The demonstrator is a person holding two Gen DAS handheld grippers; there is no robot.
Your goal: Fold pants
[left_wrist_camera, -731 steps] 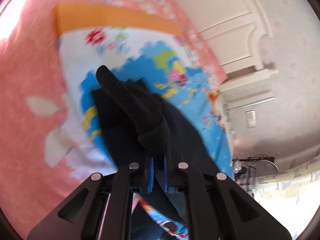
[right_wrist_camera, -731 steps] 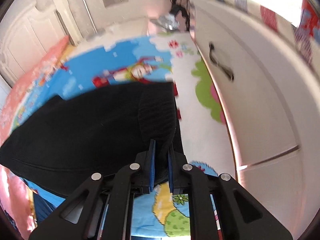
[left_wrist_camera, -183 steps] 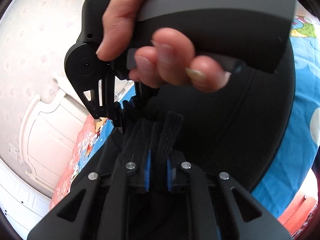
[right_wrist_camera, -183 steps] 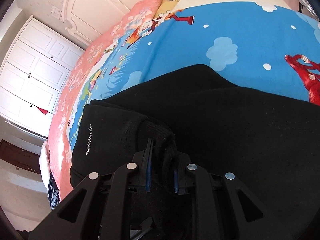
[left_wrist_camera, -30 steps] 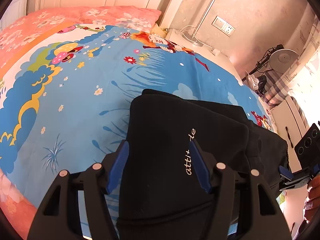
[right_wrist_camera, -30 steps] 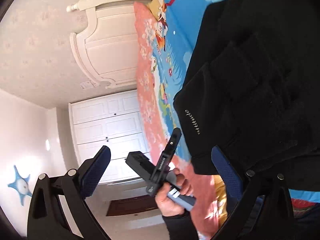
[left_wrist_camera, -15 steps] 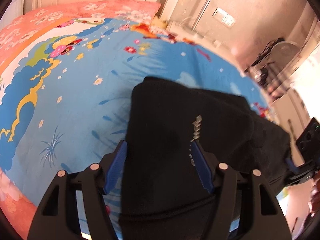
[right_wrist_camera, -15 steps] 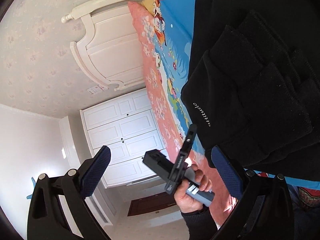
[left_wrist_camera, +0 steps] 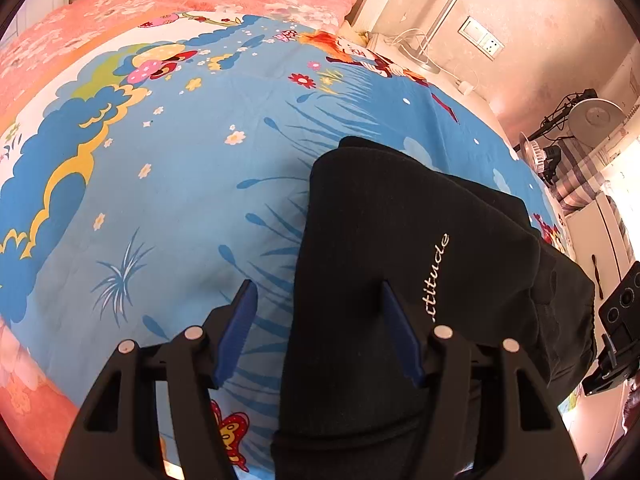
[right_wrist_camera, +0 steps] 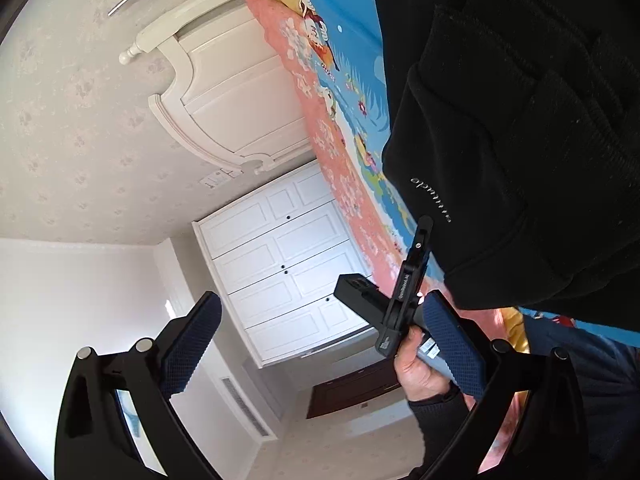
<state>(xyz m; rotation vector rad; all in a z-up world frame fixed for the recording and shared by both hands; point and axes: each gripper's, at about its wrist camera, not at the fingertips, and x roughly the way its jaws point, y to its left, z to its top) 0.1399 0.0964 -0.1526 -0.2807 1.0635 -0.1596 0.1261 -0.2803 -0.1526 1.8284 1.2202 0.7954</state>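
The black pants (left_wrist_camera: pixel 400 240) lie folded into a thick stack on the blue cartoon bedsheet (left_wrist_camera: pixel 168 184), with white script lettering on top. My left gripper (left_wrist_camera: pixel 318 286) hovers over the stack's near left edge, pointing steeply down. Its jaws are open and that edge lies between the blue pads (left_wrist_camera: pixel 240 320) without being pressed. In the right wrist view, which is rolled sideways, the pants (right_wrist_camera: pixel 520 140) fill the upper right. My right gripper (right_wrist_camera: pixel 323 300) is open wide with nothing between its fingers, off the stack. A hand (right_wrist_camera: pixel 420 372) holds the left gripper (right_wrist_camera: pixel 404 292) beside the pants.
A pink floral border (left_wrist_camera: pixel 120 8) runs along the bed's far side. A white headboard (right_wrist_camera: pixel 224 100) and white wardrobe doors (right_wrist_camera: pixel 288 264) stand beyond. A fan (left_wrist_camera: pixel 592 116), a lamp pole (left_wrist_camera: pixel 448 8) and a white cabinet (left_wrist_camera: pixel 600 232) stand past the bed's right side.
My left gripper has sunk slightly toward the pants, which now look larger. The right wrist view has rolled, so the pants sit further to the right. Both grippers stay open.
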